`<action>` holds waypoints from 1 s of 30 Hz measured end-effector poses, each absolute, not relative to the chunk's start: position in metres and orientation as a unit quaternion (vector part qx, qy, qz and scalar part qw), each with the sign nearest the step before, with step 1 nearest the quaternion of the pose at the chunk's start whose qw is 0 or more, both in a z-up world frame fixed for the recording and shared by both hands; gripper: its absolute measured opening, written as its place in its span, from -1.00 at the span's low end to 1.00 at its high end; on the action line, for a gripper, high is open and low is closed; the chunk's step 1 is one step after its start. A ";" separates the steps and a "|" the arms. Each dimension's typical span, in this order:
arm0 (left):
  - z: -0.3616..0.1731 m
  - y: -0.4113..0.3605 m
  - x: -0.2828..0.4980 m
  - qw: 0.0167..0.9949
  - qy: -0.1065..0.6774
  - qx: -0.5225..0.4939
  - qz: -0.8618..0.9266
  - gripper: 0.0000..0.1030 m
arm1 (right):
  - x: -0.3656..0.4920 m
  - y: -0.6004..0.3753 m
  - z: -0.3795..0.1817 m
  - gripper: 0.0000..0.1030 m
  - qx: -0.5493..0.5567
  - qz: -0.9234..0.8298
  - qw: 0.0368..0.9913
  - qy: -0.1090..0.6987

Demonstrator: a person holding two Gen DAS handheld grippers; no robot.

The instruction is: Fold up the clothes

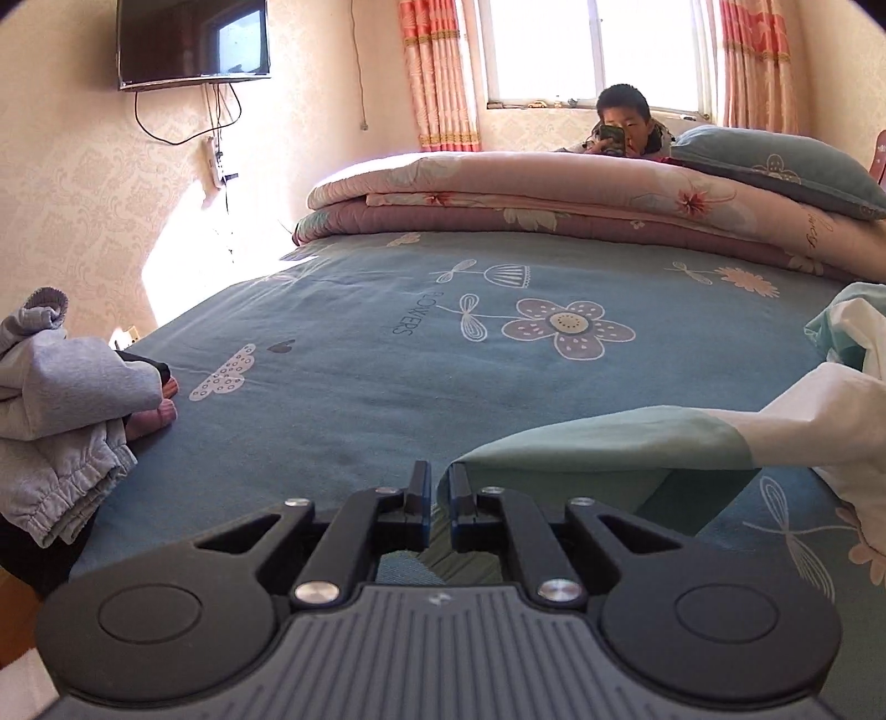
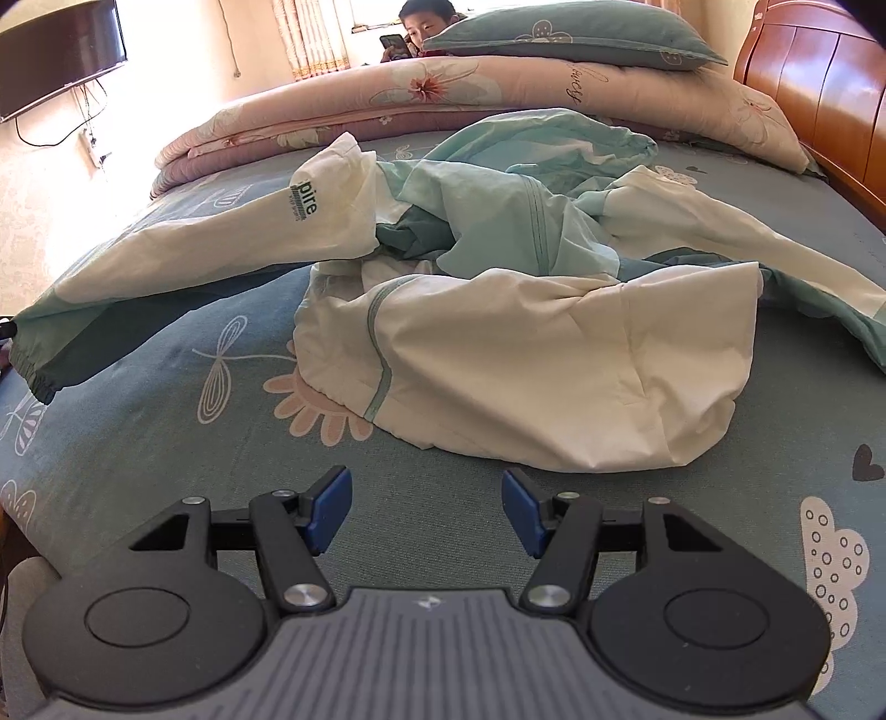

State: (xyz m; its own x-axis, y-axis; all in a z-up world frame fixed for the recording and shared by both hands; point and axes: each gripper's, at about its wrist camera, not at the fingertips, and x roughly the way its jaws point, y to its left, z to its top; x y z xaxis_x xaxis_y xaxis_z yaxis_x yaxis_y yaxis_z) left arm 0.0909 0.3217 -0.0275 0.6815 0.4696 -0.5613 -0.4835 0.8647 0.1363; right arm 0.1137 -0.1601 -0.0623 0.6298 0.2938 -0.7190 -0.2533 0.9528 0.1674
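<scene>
While the jacket lies crumpled mid-bed, its long sleeve stretches leftward from that heap. Left gripper, clamped on the sleeve's green cuff, is nearer; right gripper, jaws apart and empty, sits just short of the heap.

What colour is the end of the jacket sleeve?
Dark green, turning white higher up the jacket sleeve. The right wrist view shows it best.

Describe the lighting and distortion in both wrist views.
Left wrist view: window blown out, sunlit glare on the wall, bedsheet bowed by the fisheye. Right wrist view: overexposed top-left corner, soft shadow under the lifted jacket sleeve, dark vignette in the corners.
</scene>
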 end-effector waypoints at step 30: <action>-0.055 0.051 0.249 0.920 0.328 0.162 -0.141 -0.24 | 0.122 -0.178 -0.092 0.32 0.063 0.169 0.892 0.414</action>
State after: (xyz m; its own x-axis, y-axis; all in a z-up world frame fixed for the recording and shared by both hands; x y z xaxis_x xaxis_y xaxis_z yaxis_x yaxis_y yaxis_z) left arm 0.2489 0.0513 -0.0553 0.7446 -0.1528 -0.6498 0.3660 0.9075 0.2061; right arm 0.1222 -0.1779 -0.0921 0.5995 0.3532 -0.7182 -0.2490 0.9351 0.2521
